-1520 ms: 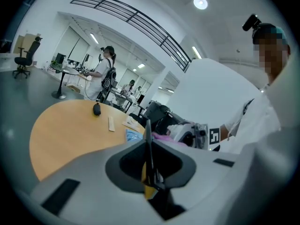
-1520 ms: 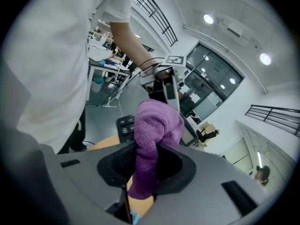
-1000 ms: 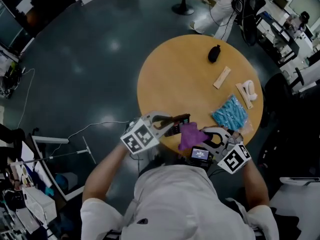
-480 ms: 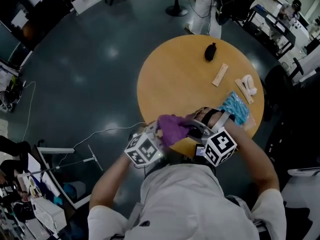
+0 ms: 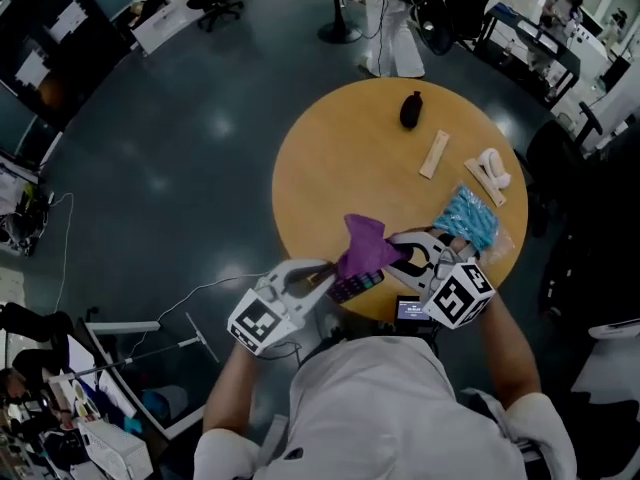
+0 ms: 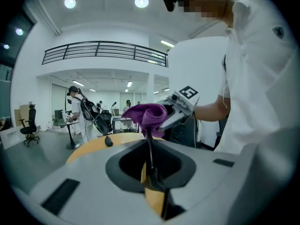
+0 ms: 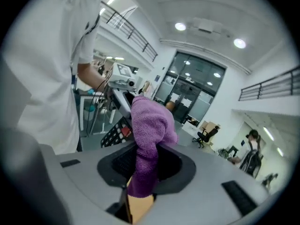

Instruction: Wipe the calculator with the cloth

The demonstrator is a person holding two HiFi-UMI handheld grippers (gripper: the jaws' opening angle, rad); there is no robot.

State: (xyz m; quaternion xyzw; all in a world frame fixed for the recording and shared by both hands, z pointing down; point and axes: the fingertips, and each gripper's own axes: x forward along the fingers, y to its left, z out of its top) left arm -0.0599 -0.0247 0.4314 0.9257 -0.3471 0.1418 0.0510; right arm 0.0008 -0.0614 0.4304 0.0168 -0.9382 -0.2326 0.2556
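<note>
L hand-held gripper (image 5: 322, 280) clamped on calculator (image 5: 357, 286), held above near worktop (image 5: 330, 158) edge | R hand-held gripper (image 5: 400, 258) pinching cloth (image 5: 365, 246) | cloth touching calculator's right end, right hand nearer | calculator's long axis runs left-right between grippers

Your right gripper (image 7: 137, 198) has its jaws pinched on the purple cloth (image 7: 151, 135), which rises from them in a bunched fold. Behind it at the left, the calculator (image 7: 115, 132) tilts its dark keys and one red key toward you, with the left gripper (image 7: 122, 95) above it.
</note>
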